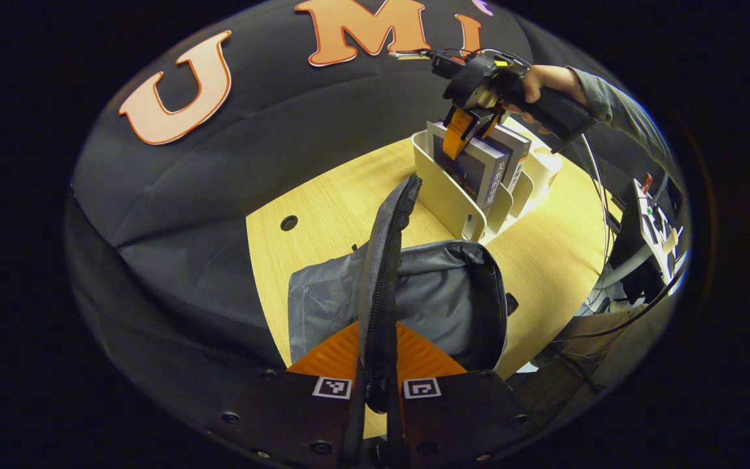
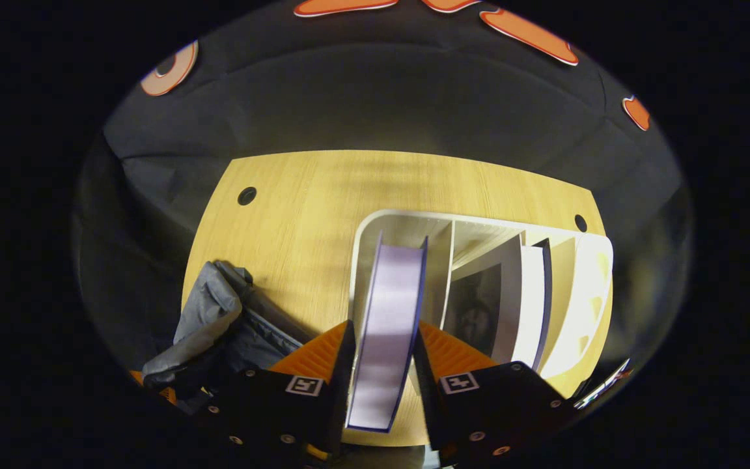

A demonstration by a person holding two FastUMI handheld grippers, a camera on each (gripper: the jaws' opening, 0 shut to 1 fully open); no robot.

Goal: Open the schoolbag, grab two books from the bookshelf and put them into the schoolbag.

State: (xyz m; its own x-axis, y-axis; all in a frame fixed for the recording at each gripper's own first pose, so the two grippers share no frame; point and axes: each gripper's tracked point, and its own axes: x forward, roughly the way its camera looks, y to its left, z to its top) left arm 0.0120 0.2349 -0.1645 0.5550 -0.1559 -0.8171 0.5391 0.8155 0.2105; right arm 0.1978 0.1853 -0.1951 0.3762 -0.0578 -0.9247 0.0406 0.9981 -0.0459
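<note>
Wooden table (image 2: 323, 195) carries everything, set against the black cloth wall (image 1: 251, 130). Next in size, the grey schoolbag (image 1: 440, 293) lies open on the near part of the table, its zipped flap (image 1: 385, 260) pulled upright; the left gripper (image 1: 377, 384) is clenched on that flap's edge, both fingers pressing the fabric. Behind the bag, just beside it, stands the white bookshelf (image 1: 459, 202) with upright dividers. Two books sit in it: the front book (image 2: 391, 306) in the first compartment and a second book (image 2: 531, 306) further along. The right gripper (image 2: 385, 384), held by a person's hand (image 1: 541, 85) in a grey sleeve, is closed on the front book from above, a finger on each cover.
</note>
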